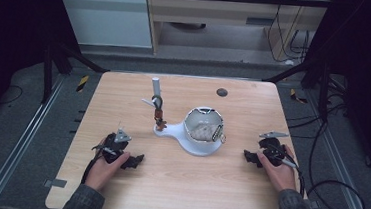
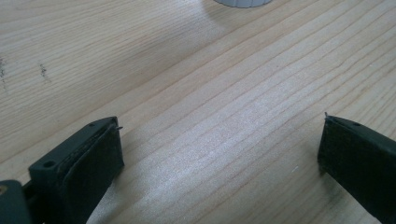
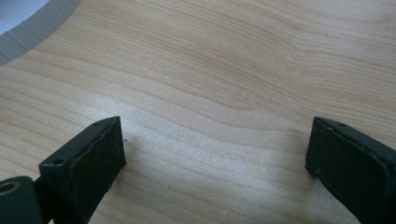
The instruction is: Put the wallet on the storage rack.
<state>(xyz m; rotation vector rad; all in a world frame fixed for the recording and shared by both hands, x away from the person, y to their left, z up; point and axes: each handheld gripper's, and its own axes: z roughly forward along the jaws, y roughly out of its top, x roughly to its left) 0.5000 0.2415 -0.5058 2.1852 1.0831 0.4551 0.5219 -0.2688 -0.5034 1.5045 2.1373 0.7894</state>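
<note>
I have both the left gripper [image 1: 134, 159] and right gripper [image 1: 250, 157] resting released on the table [image 1: 177, 184]; next I reach for the white stand [image 1: 191, 137].

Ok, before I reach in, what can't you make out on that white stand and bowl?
- Bowl contents: high view, too small and blurred to name.
- Dark item hanging on the post: high view, too small to identify.
- White base: left hand-held gripper view, cut off by the top edge.
- White rim: right hand-held gripper view, cut off at the corner.
</note>
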